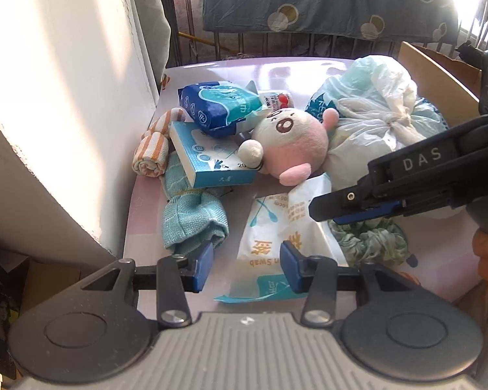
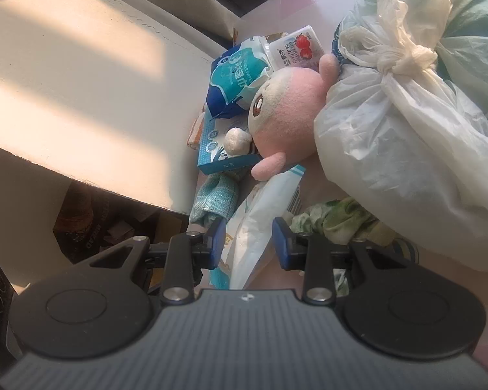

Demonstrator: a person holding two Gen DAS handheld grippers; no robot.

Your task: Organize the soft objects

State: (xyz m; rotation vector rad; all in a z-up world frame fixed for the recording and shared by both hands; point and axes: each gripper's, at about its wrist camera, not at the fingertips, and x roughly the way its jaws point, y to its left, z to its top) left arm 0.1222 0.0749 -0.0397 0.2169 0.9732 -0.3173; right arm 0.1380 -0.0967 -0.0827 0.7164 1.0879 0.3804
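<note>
A white cotton swab pack (image 1: 276, 227) lies on the pale pink table (image 1: 244, 68). My left gripper (image 1: 245, 265) stands open over its near end, and the blue pads do not press it. My right gripper (image 1: 325, 211) comes in from the right. In the right wrist view this gripper (image 2: 250, 242) is shut on the pack (image 2: 257, 227), with both pads against its sides. Behind the pack lie a pink and white plush toy (image 1: 292, 136), a teal knitted cloth (image 1: 192, 221), an orange-striped rolled towel (image 1: 153, 152) and a crumpled green cloth (image 1: 371, 240).
A blue tissue box (image 1: 211, 159) and a blue wipes pack (image 1: 218, 107) sit behind the cloths. Knotted plastic bags (image 1: 374, 123) fill the right side, before a cardboard box (image 1: 439, 68). A white wall (image 1: 65, 97) bounds the table's left edge.
</note>
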